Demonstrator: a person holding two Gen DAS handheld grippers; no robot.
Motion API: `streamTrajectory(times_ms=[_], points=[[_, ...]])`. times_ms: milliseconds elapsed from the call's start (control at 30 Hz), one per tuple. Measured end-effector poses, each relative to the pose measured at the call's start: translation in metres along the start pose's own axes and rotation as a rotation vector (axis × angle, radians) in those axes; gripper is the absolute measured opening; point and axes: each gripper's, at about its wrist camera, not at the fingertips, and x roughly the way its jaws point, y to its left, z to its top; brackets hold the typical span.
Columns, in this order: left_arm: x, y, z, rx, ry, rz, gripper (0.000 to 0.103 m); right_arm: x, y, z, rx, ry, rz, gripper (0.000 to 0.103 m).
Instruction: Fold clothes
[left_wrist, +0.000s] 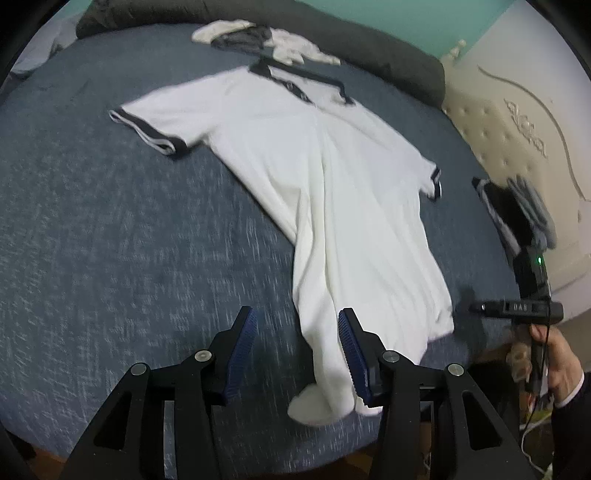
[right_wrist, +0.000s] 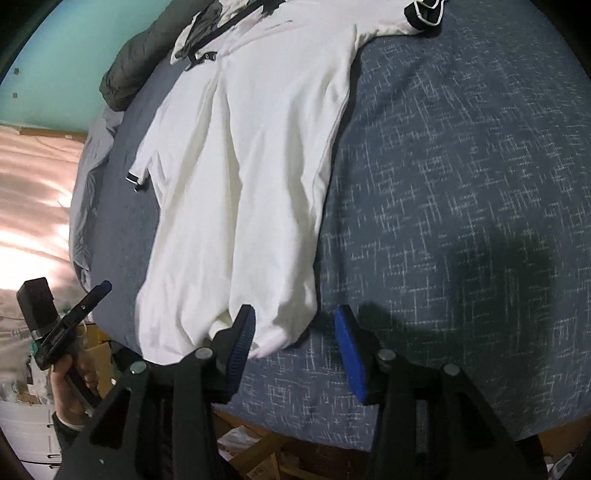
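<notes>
A white polo shirt (left_wrist: 332, 166) with dark collar and sleeve trim lies spread face up on the blue bed (left_wrist: 110, 240), its hem bunched toward the near edge. My left gripper (left_wrist: 297, 315) stands open over the hem's left corner; the cloth lies along its right pad (left_wrist: 351, 347) without being pinched. In the right wrist view the same shirt (right_wrist: 240, 166) runs away from me. My right gripper (right_wrist: 294, 314) is open at the hem's right corner, with cloth against its left pad (right_wrist: 242, 339). A hand (left_wrist: 561, 362) holds the right gripper at the bed's edge.
A dark grey quilt (left_wrist: 388, 44) runs along the far side, with a pile of light and dark clothes (left_wrist: 258, 37) in front of it. Striped dark garments (left_wrist: 513, 214) sit by the cream padded headboard (left_wrist: 517, 122). The bed's near edge (right_wrist: 295, 424) drops to floor clutter.
</notes>
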Motion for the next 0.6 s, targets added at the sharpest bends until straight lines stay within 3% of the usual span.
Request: streamTrajectory(times_ms=[200,467,600], points=[[0.014,-0.003,-0.013,0.004,0.061,-0.016,0.05,0.007,0.004,-0.002,-0.023,0.013,0.011,0.041],[0.033,-0.003,-0.023,-0.003,0.12,-0.026,0.05,0.013,0.004,-0.004,-0.052,0.02,0.001,0.012],[0.036,-0.008,-0.026,0.012,0.123,-0.047,0.049,0.006,0.004,-0.004,-0.067,-0.004,0.004,0.006]])
